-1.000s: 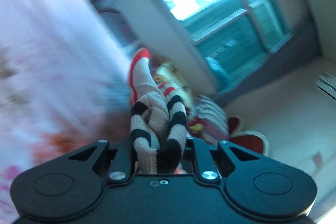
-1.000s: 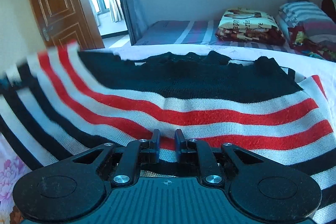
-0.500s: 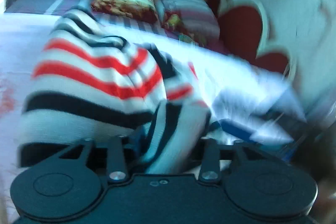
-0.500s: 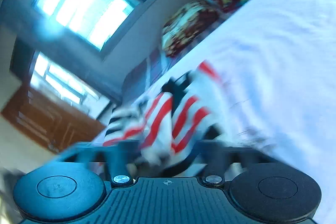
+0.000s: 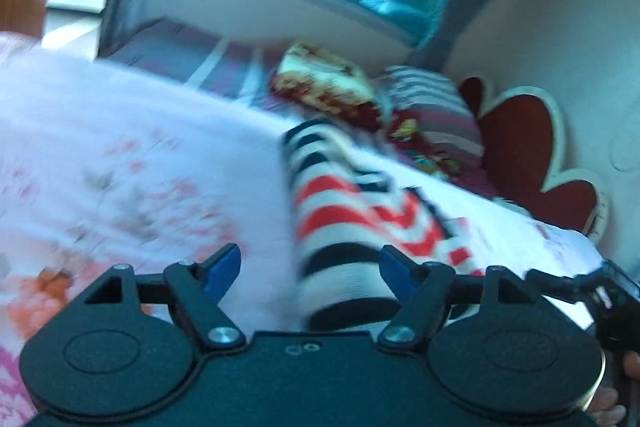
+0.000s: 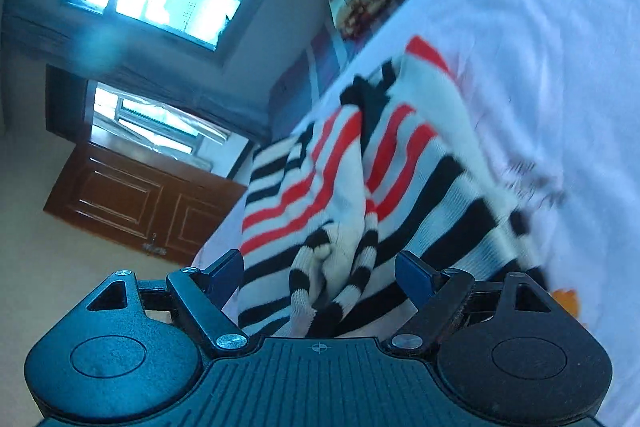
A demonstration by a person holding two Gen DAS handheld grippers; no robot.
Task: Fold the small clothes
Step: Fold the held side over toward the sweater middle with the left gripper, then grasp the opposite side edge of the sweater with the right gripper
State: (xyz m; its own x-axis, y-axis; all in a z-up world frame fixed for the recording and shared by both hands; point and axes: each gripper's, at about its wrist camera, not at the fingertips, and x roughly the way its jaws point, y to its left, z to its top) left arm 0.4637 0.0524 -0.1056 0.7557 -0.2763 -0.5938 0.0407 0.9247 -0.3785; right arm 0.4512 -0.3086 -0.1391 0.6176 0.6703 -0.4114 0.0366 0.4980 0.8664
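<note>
A small knit sweater (image 5: 340, 211) with black, red and white stripes lies bunched lengthwise on the white flowered bed sheet (image 5: 120, 155). My left gripper (image 5: 310, 269) hovers at its near end. The jaws are opening, and the sweater's end sits by the right blue pad (image 5: 396, 271) without being pressed. In the tilted right wrist view the sweater (image 6: 340, 179) lies on the sheet (image 6: 540, 67), its striped cuffs reaching between the fingers of my right gripper (image 6: 320, 277). Those jaws stand wide and are closing slightly; neither pad touches the knit.
A folded patterned blanket (image 5: 324, 87) and a striped pillow (image 5: 436, 107) lie at the head of the bed, before a red heart-shaped headboard (image 5: 520, 147). A wooden door (image 6: 132, 195) and windows stand beyond. A person's fingers (image 5: 612, 403) show at the lower right.
Both grippers were shut on the sweater a second ago; both have let go and stand open. The sweater went from spread wide to a bunched bundle on the bed. Both views rolled.
</note>
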